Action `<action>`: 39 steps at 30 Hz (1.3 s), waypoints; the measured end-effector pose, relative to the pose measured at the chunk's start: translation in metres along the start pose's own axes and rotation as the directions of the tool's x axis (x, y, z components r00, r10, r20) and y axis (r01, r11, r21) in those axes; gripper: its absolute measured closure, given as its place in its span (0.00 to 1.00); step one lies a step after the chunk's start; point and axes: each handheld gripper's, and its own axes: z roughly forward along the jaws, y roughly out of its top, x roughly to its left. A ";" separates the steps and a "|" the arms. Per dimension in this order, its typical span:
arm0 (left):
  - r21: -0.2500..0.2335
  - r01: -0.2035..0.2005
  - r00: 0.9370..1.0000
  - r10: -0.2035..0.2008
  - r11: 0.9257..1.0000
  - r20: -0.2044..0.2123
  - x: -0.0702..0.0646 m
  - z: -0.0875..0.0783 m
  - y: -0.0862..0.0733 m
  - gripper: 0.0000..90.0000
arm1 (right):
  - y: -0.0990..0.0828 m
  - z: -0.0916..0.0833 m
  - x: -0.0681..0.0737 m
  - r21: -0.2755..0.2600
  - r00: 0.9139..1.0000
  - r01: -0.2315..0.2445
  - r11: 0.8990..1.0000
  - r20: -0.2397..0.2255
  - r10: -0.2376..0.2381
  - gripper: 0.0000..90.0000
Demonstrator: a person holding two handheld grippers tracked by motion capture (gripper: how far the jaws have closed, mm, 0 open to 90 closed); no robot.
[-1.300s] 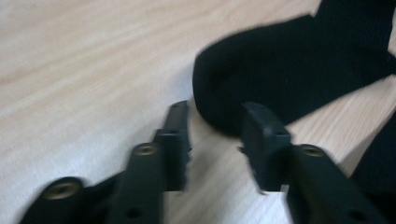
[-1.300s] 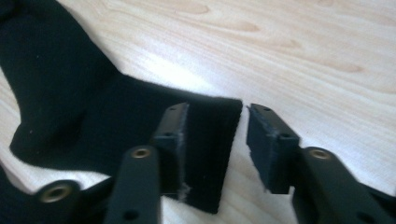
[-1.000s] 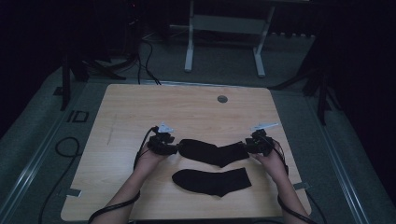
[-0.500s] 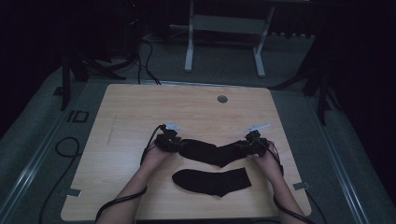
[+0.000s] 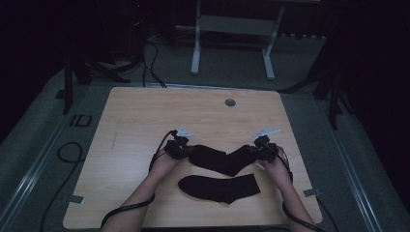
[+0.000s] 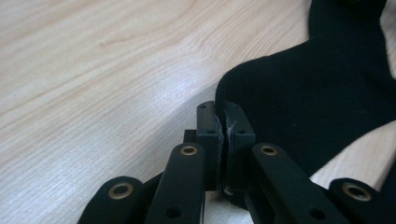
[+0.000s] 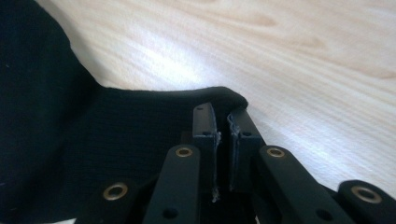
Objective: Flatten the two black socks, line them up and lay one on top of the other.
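Two black socks lie on the wooden table [image 5: 140,121]. The farther sock [image 5: 222,162] is bent in a shallow V. My left gripper [image 5: 188,152] is at its left end and my right gripper [image 5: 253,151] at its right end. In the left gripper view the jaws [image 6: 223,112] have just closed and pinch the sock's edge [image 6: 317,102]. In the right gripper view the jaws [image 7: 222,117] have just been closing and clamp the hem of the sock [image 7: 93,140]. The nearer sock [image 5: 220,187] lies flat and untouched between the person's forearms.
A round grey grommet [image 5: 230,102] sits near the table's far edge. Bare wood stretches to the left and behind the socks. Cables [image 5: 67,150] trail on the carpet to the left, and a white stand [image 5: 196,43] rises beyond the table.
Both grippers have edged inward onto the ends of the farther sock, and their jaws have gone from open to shut on it. The nearer sock has not moved.
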 end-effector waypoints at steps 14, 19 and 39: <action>-0.065 -0.011 1.000 0.011 0.998 -0.004 -0.006 -0.039 0.011 0.97 | 0.018 -0.043 0.013 -0.111 0.999 0.037 0.993 -0.016 -0.039 0.94; -0.078 -0.037 0.999 0.037 0.996 -0.012 -0.011 -0.056 0.014 0.97 | 0.022 -0.057 0.023 -0.138 0.997 0.068 0.988 -0.018 -0.071 0.94; -0.108 -0.040 0.998 0.046 0.993 0.045 -0.036 -0.108 0.000 0.97 | -0.001 -0.110 0.050 -0.211 0.992 0.107 0.972 -0.037 -0.118 0.94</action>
